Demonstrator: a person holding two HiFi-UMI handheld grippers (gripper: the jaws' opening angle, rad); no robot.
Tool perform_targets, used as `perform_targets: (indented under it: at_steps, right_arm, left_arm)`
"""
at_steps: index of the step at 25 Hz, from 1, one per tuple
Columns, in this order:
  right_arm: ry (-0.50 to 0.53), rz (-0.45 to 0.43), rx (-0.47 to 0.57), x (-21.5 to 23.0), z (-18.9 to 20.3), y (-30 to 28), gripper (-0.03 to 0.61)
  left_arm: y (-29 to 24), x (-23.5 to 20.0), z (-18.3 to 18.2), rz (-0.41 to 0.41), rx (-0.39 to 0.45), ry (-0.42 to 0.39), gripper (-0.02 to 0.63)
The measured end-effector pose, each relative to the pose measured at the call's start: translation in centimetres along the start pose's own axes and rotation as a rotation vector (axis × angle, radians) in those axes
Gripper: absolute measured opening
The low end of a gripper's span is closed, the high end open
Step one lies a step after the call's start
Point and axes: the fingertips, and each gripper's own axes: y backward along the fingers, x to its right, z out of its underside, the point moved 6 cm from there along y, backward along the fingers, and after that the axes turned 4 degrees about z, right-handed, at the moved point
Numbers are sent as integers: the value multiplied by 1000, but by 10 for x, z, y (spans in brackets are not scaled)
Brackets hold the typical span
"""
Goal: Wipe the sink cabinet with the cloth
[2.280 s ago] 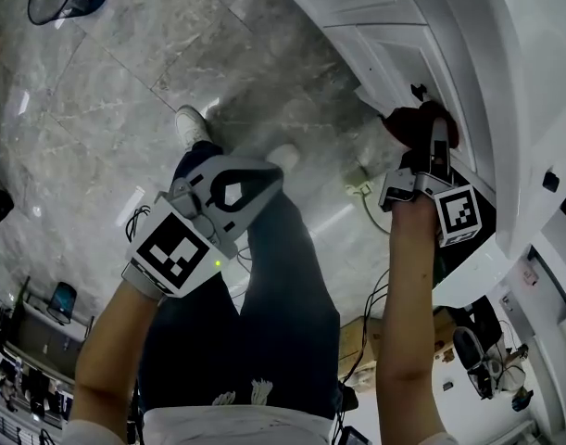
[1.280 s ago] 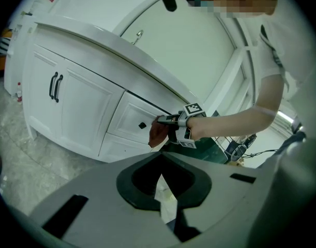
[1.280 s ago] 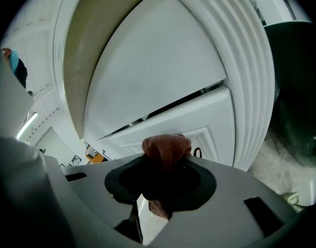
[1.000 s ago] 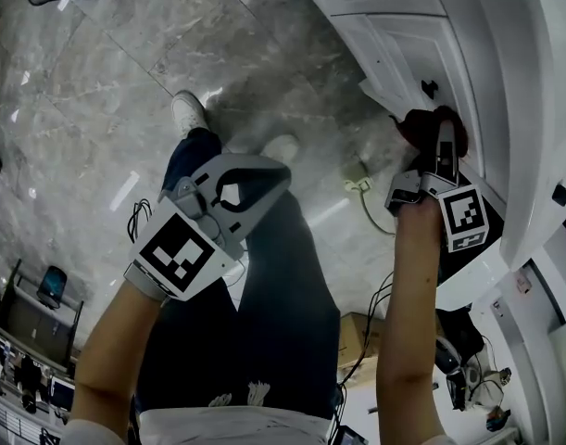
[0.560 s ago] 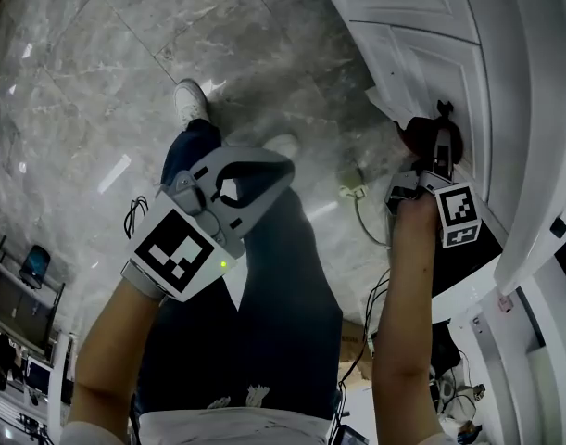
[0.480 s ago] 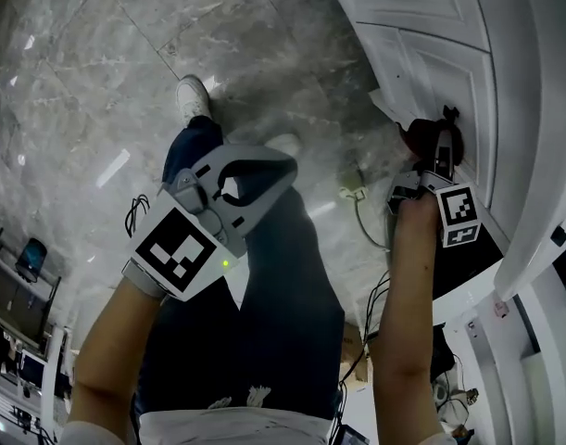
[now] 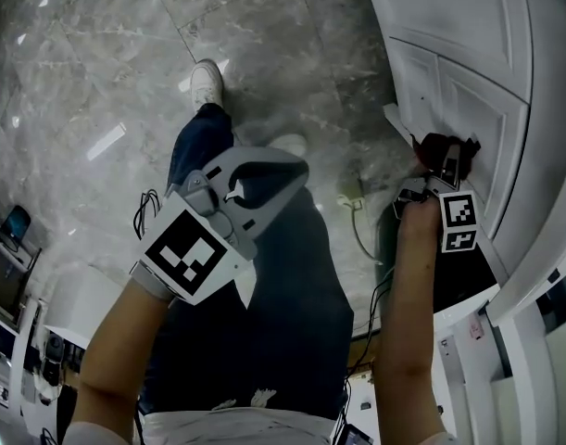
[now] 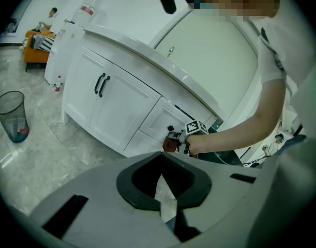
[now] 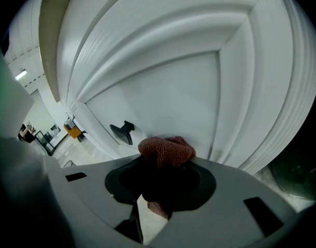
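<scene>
floor: grey marble tiles (image 7: 125, 54) are gleaming, a bright light streak (image 7: 106, 142) is reflecting | wastebasket (image 8: 12, 115) is standing on the floor | orange seat (image 8: 36, 40) is sitting far back | white wall (image 8: 121, 4) is rising behind

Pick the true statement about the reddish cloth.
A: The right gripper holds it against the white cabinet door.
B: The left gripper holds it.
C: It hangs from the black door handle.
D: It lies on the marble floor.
A: the right gripper is shut on the cloth and presses it to the white cabinet door, just beside the black handle, not on it.
</scene>
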Motion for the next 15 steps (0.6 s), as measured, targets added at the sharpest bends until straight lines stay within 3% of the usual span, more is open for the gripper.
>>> perform_targets:
  at_steps: [8, 15]
  right_arm:
    - [26, 30, 40, -20, 4, -11, 114]
    - [16, 9, 53, -52, 2, -23, 114]
  left_arm:
    - [17, -21, -3, -48, 23, 25, 11]
    - [25, -28, -6, -37, 22, 22, 11]
